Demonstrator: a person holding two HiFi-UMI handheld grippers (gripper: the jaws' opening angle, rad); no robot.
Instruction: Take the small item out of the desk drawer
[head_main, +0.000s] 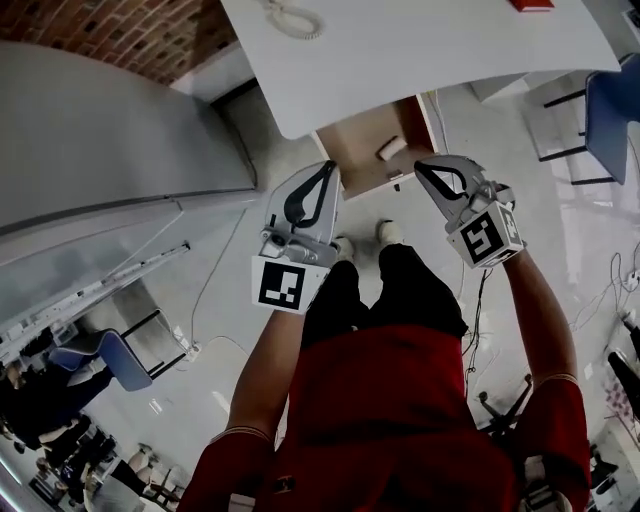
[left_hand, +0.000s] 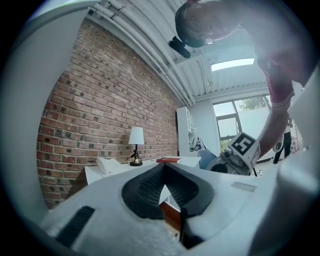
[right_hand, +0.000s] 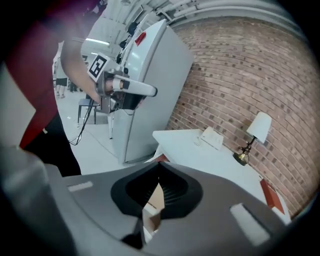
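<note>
Left gripper (left_hand: 164, 167): jaw tips together, nothing between. Ahead: white desk (left_hand: 95, 174) with lamp (left_hand: 136, 145), telephone (left_hand: 106, 165), red book (left_hand: 168, 160). Brick wall (left_hand: 100, 110) beyond. Right gripper (left_hand: 237, 155) to right.

The drawer (head_main: 355, 148) runs back under the worktop (head_main: 420, 55), so its rear part is out of sight; the pale small item (head_main: 391, 148) in it is too small to tell what it is; a red thing (head_main: 530, 4) and a coiled cord (head_main: 292, 18) are clipped by the top edge; the blue chair (head_main: 612, 105) is cut off at the right.
</note>
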